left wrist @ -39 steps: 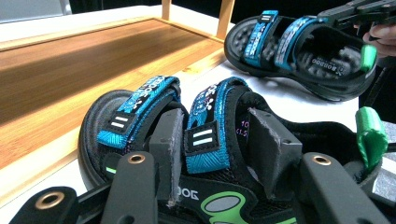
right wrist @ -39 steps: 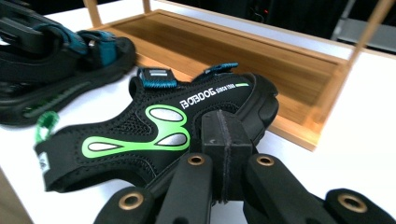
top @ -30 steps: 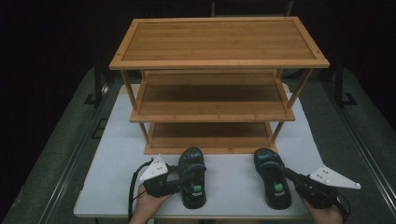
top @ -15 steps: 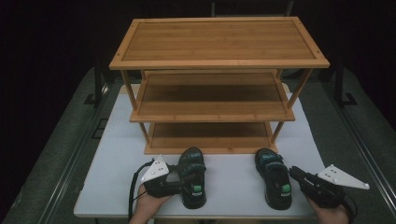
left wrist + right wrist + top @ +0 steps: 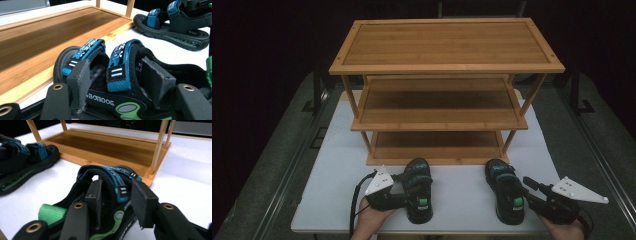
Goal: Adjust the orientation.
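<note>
White worktop [image 5: 462,192] carries two sandals by its near edge before a bamboo shoe rack [image 5: 439,122]; both grippers' fingers have just been opening, left gripper [image 5: 404,192] straddling the left sandal [image 5: 418,192], right gripper [image 5: 532,192] straddling the right sandal [image 5: 507,195], so release seems underway and backing away next.

Two sandals [image 5: 418,190] [image 5: 506,191] on table [image 5: 462,195], before rack [image 5: 439,107].

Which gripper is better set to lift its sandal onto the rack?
Left, probably. The left gripper, jaws just opening, flanks a strap of the left sandal; the right gripper, also just opening, straddles only the side wall of the right sandal.
</note>
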`<act>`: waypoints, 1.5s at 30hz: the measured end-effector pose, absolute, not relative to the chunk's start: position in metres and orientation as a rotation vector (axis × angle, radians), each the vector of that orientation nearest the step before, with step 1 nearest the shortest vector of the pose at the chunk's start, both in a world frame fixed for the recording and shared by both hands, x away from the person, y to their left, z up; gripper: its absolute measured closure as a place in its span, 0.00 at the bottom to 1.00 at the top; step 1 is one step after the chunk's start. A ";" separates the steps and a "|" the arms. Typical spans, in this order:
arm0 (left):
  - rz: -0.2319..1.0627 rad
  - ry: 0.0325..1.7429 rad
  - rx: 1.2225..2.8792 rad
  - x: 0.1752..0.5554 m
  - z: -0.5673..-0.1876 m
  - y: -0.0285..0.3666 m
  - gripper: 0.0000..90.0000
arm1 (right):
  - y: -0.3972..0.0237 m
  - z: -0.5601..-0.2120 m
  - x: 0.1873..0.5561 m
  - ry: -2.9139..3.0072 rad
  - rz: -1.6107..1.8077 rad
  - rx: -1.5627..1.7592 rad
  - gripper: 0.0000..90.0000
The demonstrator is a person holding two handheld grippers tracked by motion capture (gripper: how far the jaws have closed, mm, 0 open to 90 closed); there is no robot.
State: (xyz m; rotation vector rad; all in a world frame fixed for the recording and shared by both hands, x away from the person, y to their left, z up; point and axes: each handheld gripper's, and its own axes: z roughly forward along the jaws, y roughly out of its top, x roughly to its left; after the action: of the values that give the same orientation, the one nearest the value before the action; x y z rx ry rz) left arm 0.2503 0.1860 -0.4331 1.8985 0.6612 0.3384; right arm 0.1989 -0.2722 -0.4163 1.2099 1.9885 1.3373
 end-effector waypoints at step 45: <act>0.395 0.723 1.828 0.245 -0.406 0.207 0.82 | -0.235 -0.413 0.207 1.981 1.283 1.285 0.89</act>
State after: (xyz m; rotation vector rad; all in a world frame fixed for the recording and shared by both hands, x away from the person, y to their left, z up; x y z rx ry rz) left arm 0.2448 0.2073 -0.4055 1.8279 0.7229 0.3950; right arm 0.2067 -0.2348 -0.4128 1.2849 1.9811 1.2827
